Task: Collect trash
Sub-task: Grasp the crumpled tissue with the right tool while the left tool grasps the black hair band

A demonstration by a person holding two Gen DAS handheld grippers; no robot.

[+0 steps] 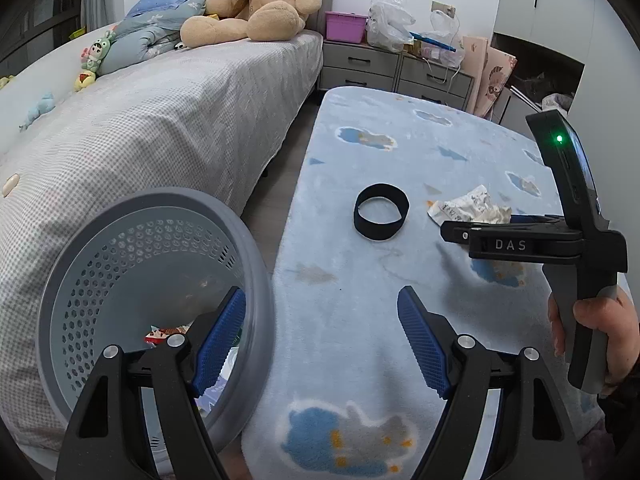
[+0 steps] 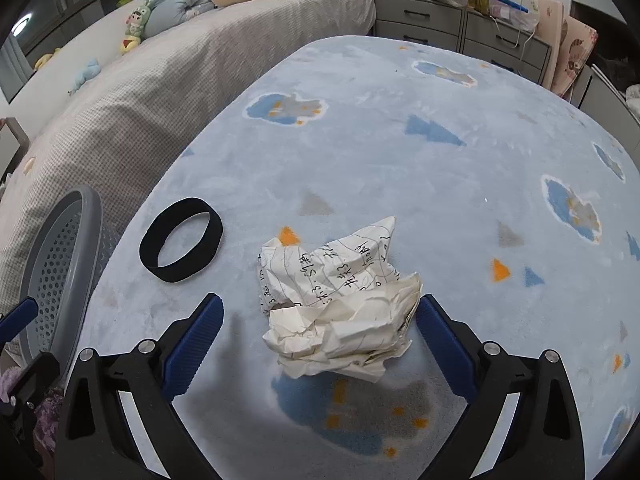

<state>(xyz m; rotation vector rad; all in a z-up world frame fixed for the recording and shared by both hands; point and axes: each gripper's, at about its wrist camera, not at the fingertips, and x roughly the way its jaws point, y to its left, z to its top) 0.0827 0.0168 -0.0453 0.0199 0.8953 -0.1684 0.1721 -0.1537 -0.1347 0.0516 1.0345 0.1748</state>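
crumpled paper (image 2: pixel 340 312): on blue rug (image 2: pixel 400 160), between wide right tool (image 2: pixel 320 344) | black band (image 2: pixel 181 240): beside | left tool (image 1: pixel 322 344): wide, empty, over grey basket (image 1: pixel 248 256) rim

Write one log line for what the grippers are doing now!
right gripper: open, straddling crumpled paper on blue rug | left gripper: open, empty, beside grey basket | black band: untouched

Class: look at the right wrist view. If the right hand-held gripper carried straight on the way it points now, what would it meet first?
Most likely the crumpled paper: it already lies between the open jaws of the right hand-held gripper, on the blue rug. Depth is hard to judge; the pads do not seem to press on it yet.
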